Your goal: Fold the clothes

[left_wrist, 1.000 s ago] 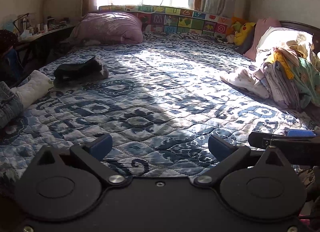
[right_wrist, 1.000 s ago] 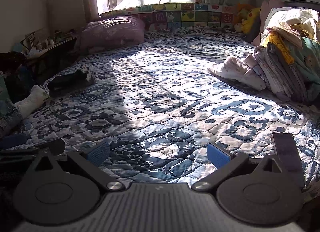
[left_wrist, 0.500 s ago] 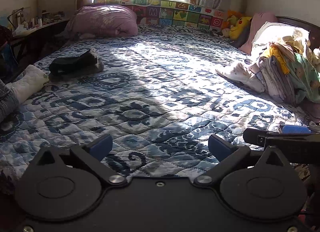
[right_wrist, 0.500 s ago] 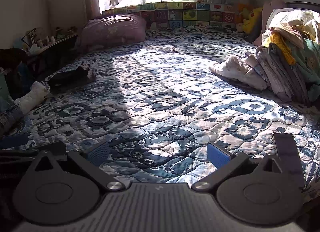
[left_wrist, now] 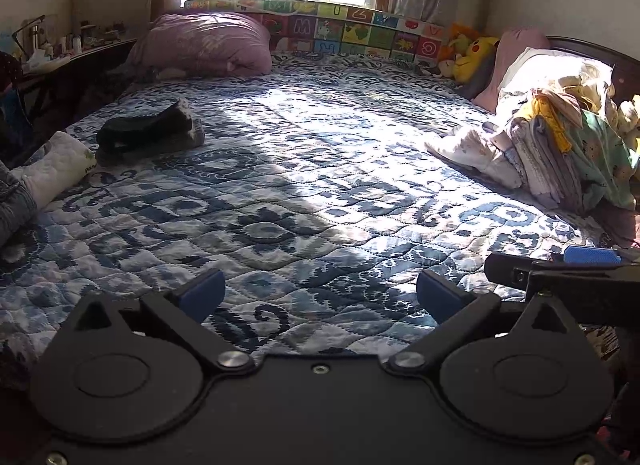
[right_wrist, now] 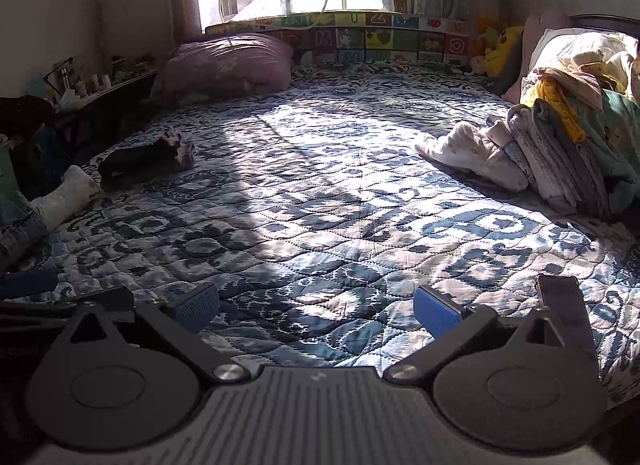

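Compared with a second ago, both views sit a little higher and tip slightly down over the bed, so the window climbs in frame and more quilt shows ahead of the tongs; nothing on the bed has shifted. Far to the left of the left tongs, at the bed's edge, lie a rolled white cloth and a bit of denim. Ahead and left of those tongs rests a dark folded garment, apparently a finished piece set aside. The left tongs hang wide apart over bare quilt with nothing between the blue pads. Just to their right, the right tongs are spread equally wide and equally empty, and the quilt straight ahead of both is free of laundry. Well ahead and to the right of the right tongs slumps the pile of unfolded clothes, a pale garment spilling off its near side. The small rise with no grasp suggests a pause between items: the next piece probably has to come from that pile, likely by a reach of the right tongs, then be spread on the open quilt.
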`<move>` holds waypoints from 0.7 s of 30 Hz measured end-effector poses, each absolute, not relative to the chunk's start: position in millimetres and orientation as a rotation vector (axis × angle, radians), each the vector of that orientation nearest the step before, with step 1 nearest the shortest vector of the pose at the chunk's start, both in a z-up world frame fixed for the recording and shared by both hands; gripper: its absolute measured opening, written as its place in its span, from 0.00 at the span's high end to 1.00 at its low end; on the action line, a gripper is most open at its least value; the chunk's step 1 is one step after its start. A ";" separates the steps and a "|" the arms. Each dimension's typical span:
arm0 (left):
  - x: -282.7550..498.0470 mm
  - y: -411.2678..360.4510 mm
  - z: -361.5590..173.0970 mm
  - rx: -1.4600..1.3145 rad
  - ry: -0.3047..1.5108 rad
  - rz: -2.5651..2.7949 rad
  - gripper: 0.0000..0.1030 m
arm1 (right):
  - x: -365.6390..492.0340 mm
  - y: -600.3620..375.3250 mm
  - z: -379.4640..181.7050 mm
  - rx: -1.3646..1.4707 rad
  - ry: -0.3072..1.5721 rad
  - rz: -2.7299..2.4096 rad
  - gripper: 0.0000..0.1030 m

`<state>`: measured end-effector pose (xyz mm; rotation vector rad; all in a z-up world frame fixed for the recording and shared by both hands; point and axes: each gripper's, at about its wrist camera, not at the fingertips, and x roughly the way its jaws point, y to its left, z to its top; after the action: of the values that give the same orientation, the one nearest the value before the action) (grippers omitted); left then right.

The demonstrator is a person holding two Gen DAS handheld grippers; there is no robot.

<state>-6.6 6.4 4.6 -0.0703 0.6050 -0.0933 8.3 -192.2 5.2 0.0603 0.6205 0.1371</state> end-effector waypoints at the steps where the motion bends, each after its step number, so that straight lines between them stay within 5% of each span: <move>1: -7.1 6.2 5.2 -0.070 0.604 -0.093 0.00 | 7.3 -191.9 6.1 0.059 0.619 0.136 0.00; 21: 3.7 4.9 6.7 -0.055 0.569 -0.066 0.00 | 21.1 -190.5 5.5 0.034 0.618 0.147 0.00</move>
<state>3.7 4.9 6.7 -0.0546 0.5693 -0.0664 21.1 -190.5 5.5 0.0342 0.6184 0.1466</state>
